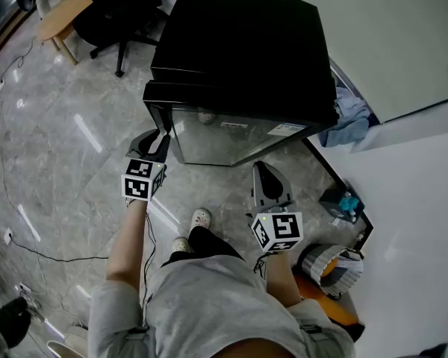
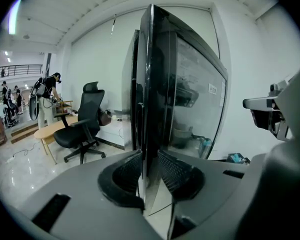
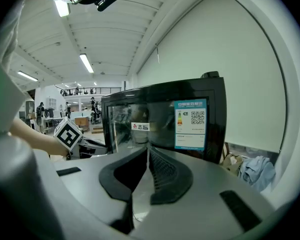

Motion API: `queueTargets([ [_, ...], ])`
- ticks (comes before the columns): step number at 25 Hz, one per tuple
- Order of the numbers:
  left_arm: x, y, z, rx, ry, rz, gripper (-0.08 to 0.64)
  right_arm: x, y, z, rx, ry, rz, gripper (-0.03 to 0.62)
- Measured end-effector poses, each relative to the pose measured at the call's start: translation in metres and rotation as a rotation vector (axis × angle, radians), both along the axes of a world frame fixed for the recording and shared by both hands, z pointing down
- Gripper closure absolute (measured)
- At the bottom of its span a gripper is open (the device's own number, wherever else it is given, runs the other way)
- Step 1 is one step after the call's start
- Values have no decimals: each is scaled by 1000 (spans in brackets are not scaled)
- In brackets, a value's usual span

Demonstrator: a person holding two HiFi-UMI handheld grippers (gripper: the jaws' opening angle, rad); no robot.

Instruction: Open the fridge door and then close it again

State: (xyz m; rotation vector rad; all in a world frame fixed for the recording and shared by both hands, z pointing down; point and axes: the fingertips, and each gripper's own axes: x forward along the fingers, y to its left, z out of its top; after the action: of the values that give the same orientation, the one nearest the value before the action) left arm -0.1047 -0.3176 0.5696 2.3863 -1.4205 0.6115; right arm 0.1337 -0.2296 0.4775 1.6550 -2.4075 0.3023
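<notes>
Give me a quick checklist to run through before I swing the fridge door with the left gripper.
1. Is the left gripper astride the edge of the fridge door? Ok, the edge stands between its jaws.
2. Is the grip on that edge firm? Cannot tell.
3. Is the right gripper out of play? Ok, it is shut, empty and touching nothing.
4. Is there space in front of the door? Probably not ok for a wide swing. The right gripper and a shoe are close in front of it.
5. Is the door fully closed or ajar? Cannot tell.
</notes>
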Motion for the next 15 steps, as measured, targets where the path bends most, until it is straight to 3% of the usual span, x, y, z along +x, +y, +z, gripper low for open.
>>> queueTargets([
  [15, 1, -21, 1, -3, -10, -10, 465, 8, -16, 5, -14, -11, -1, 566],
])
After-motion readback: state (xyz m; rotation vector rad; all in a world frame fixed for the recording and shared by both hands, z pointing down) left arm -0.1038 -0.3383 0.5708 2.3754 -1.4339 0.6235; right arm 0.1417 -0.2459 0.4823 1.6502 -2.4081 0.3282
